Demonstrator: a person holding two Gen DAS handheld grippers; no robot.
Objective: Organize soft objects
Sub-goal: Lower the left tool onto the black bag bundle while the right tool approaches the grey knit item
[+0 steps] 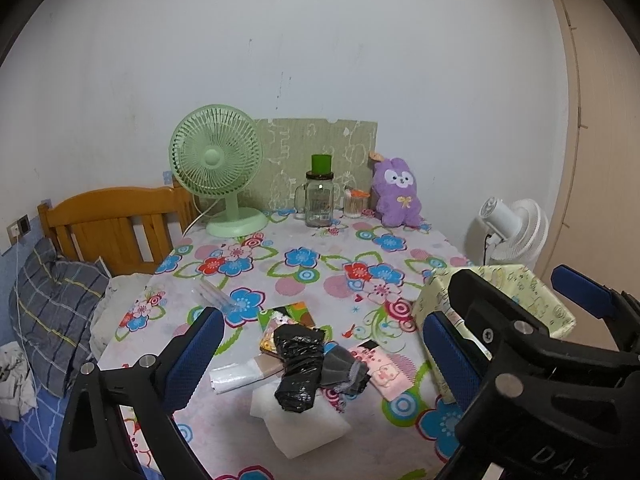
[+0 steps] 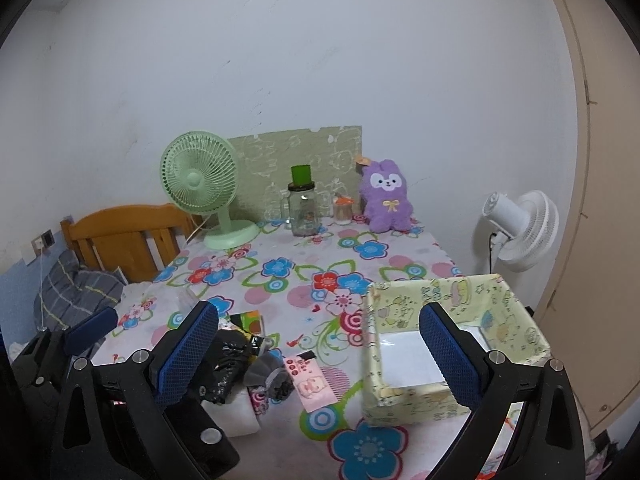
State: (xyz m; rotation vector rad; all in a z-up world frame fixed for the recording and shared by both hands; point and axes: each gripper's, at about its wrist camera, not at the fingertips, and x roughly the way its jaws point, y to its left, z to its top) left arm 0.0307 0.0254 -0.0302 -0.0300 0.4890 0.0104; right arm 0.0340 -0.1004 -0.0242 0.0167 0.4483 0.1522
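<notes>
Soft items — black plastic bag (image 1: 300, 364), grey sock (image 1: 344, 372), pink pouch (image 1: 380, 368) — piled on floral tablecloth (image 1: 304, 248), just left of the yellow patterned box (image 2: 460, 340). Box holds only white liner. Left gripper (image 1: 324, 348) and right gripper (image 2: 320, 352) both spread wide, holding nothing, above the near table edge.

Black bag (image 1: 301, 364) between splayed left claw (image 1: 324, 352) fingers
</notes>
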